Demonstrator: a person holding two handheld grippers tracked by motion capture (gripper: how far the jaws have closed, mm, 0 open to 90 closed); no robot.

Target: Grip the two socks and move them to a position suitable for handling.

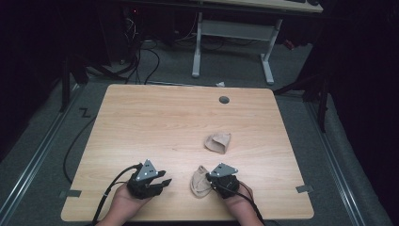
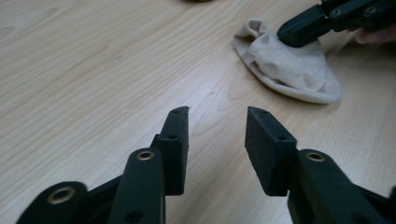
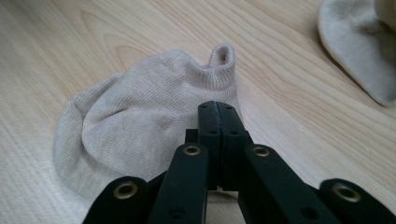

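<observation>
A beige sock (image 1: 199,182) lies crumpled near the table's front edge. My right gripper (image 1: 207,178) is shut on its fabric; in the right gripper view the closed jaws (image 3: 217,106) sit on the sock (image 3: 126,126), which puckers at their tips. A second beige sock (image 1: 218,142) lies folded farther back, seen at the top right of the right gripper view (image 3: 359,42). My left gripper (image 1: 163,182) stands open to the left of the near sock, with only bare wood between its jaws (image 2: 217,113). Ahead of it are the near sock (image 2: 289,70) and the right gripper (image 2: 292,35).
The light wooden table (image 1: 155,117) has a round grey cable hole (image 1: 224,100) near its back edge. Behind it stands a white desk frame (image 1: 233,30) with cables on the floor. Tape marks (image 1: 69,193) sit at the front corners.
</observation>
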